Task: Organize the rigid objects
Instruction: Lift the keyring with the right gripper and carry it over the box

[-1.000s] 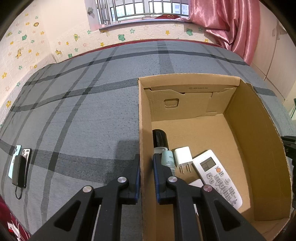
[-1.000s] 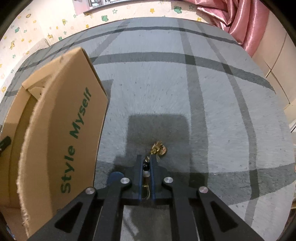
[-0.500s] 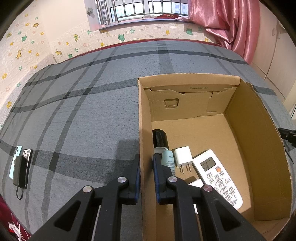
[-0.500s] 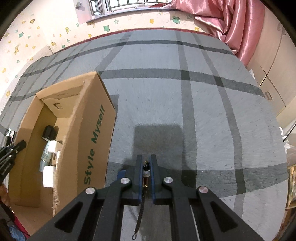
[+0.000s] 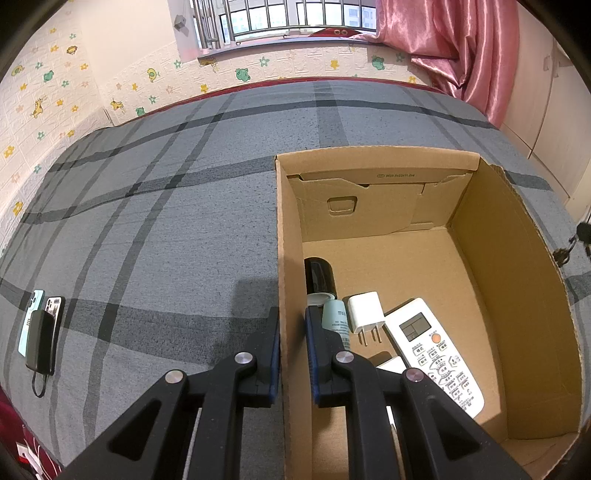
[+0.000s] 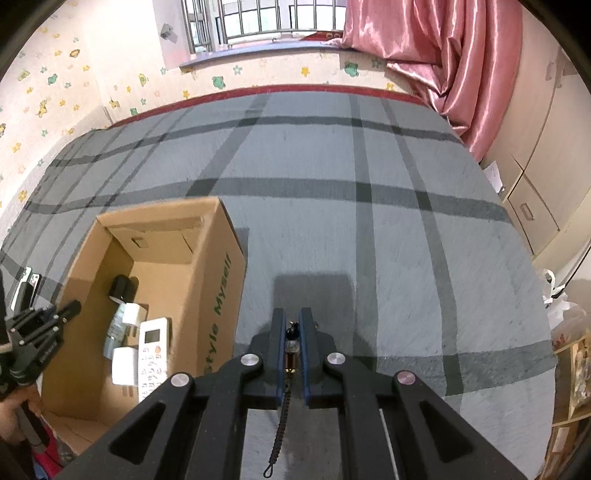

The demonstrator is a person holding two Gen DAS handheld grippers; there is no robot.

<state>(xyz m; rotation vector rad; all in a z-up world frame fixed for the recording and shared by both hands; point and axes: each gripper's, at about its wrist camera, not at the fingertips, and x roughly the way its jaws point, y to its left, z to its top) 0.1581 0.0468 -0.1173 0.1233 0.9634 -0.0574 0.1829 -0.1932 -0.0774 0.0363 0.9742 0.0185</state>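
Observation:
An open cardboard box (image 5: 517, 295) sits on the grey plaid bed; it also shows in the right wrist view (image 6: 218, 258). Inside lie a white remote (image 5: 436, 350), a white charger plug (image 5: 365, 310), a pale green tube (image 5: 336, 321) and a black cylinder (image 5: 319, 275). My left gripper (image 5: 291, 325) is shut on the box's left wall. My right gripper (image 6: 291, 332) is shut on a small keychain (image 6: 291, 347) with a black braided cord (image 6: 280, 417) hanging below, held above the bed right of the box.
Two phones and a black power bank (image 5: 40, 339) lie at the bed's left edge. A pink curtain (image 6: 424, 48) and cabinets (image 6: 535, 184) stand on the right. The window wall (image 5: 277, 33) is at the far side.
My right gripper has risen from the bed with the keychain, so the box now shows from higher up. The left gripper has stayed on the box wall.

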